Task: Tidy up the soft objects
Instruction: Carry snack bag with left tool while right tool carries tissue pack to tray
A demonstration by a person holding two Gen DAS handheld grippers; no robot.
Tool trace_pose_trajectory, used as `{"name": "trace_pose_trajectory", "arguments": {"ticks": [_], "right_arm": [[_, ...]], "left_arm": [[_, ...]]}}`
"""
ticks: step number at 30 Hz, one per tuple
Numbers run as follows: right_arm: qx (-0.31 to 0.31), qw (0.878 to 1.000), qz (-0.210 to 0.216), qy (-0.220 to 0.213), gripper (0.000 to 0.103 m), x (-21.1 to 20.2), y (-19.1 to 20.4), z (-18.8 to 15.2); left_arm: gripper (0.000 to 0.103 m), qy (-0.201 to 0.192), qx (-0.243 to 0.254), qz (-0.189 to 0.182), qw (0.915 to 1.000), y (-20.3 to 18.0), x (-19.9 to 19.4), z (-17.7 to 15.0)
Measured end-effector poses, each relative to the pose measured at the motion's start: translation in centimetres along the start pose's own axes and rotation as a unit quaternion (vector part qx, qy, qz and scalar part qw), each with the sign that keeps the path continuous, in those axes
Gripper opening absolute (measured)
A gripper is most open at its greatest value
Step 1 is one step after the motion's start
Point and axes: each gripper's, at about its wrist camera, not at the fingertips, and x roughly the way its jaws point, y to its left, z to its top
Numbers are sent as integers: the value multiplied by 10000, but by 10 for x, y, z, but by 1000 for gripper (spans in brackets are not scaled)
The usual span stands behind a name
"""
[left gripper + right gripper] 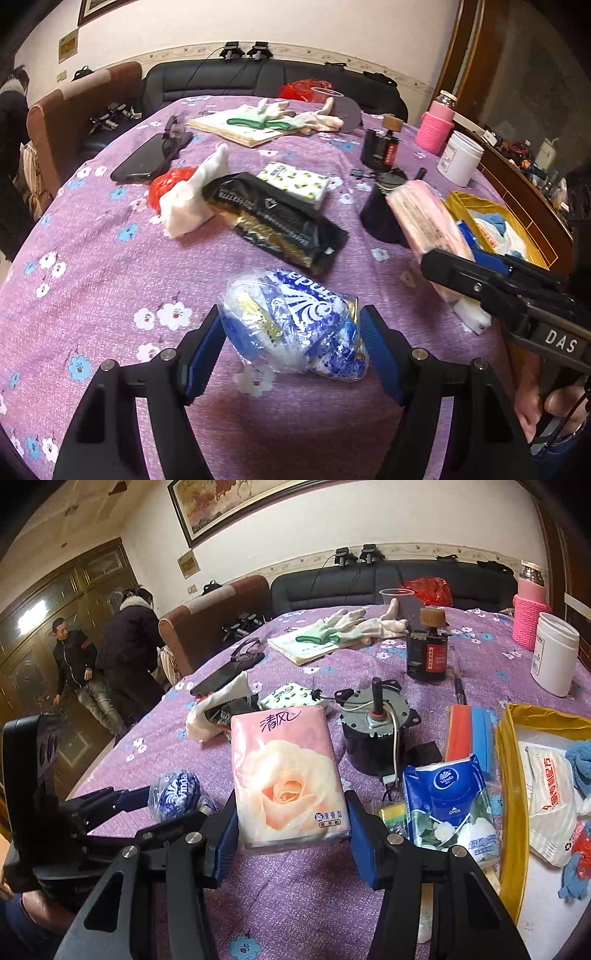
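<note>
We hold two soft packs above the counter (92, 258): left tongs (291, 325) grip the blue tissue pack (295, 321), right tongs (291, 825) clamp the pink tissue pack (286, 771). Next, we judge, both go right into the yellow box (506, 775).

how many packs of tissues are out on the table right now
4: a pink rose pack between the right gripper's fingers, a crumpled blue pack between the left gripper's fingers, a blue Vinda pack beside the yellow box, and a lemon-print pack mid-table. Others may be hidden.
</note>
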Motion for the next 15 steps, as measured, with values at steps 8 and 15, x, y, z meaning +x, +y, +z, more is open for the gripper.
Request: {"name": "trace_pose_trajectory", "arguments": {"ticks": [8, 15], "right_arm": [[420, 9987, 72, -293, 57, -27, -17, 6], [641, 9963, 57, -568, 57, -70, -35, -4]], "left_arm": [[72, -112, 250, -126, 9995, -31, -15, 7], [72, -194, 475, -308, 9982, -69, -28, 8]]}}
